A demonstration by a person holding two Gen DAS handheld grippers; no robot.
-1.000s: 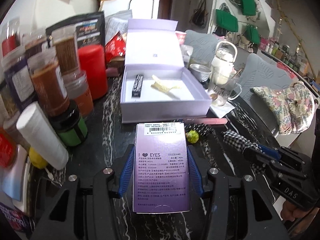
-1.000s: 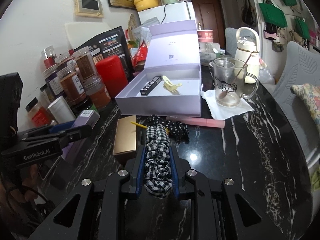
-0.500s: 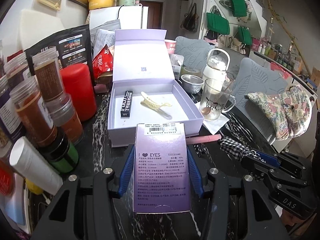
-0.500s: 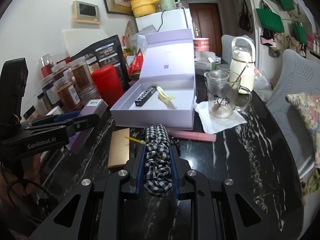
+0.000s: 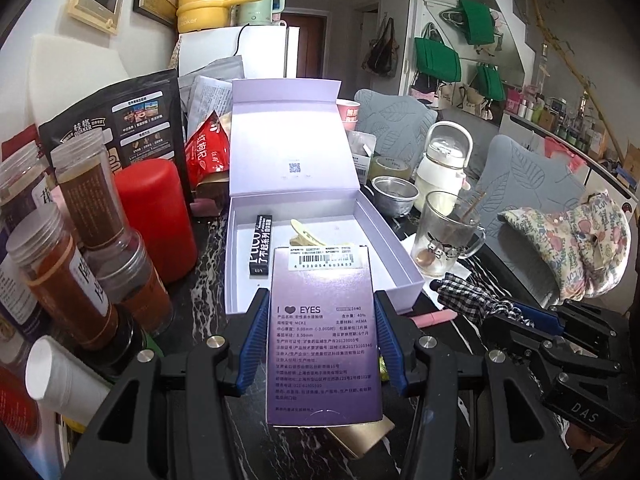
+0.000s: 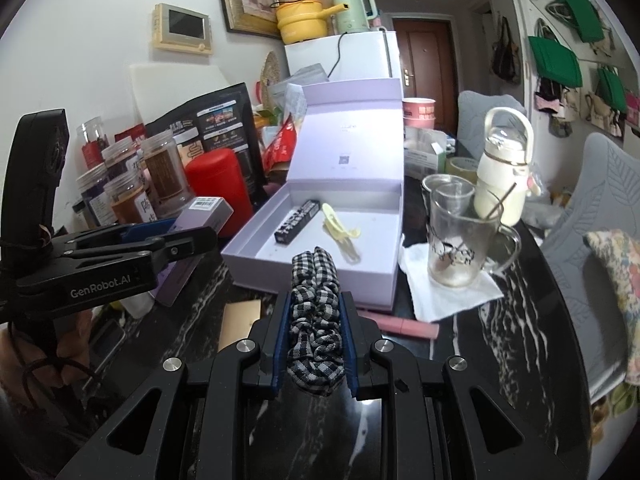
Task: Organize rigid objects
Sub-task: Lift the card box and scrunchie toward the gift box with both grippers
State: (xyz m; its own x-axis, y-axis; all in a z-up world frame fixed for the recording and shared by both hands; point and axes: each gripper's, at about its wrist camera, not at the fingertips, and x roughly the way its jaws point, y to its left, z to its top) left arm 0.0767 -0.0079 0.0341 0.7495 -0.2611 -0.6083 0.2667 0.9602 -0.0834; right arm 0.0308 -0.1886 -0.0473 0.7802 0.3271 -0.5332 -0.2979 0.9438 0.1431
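Left wrist view: my left gripper (image 5: 320, 344) tilts downward, pinching 1 purple carton (image 5: 325, 336) by its long sides, just short of the open lilac box (image 5: 400, 256). Ahead inside lie 1 black tube (image 5: 261, 249) and 1 yellow clip (image 5: 306, 232). Right wrist view: my right gripper (image 6: 314, 340) squeezes 1 checked scrunchie (image 6: 316, 320). Only here, 1 pink stick (image 6: 404, 326) shows whole beside the box.

Purple carton (image 5: 324, 336) held flat, label up, w/ checked scrunchie (image 6: 316, 316) alongside; lilac box (image 6: 320, 248) open, holds black tube (image 6: 297, 222), yellow clip (image 6: 340, 230).
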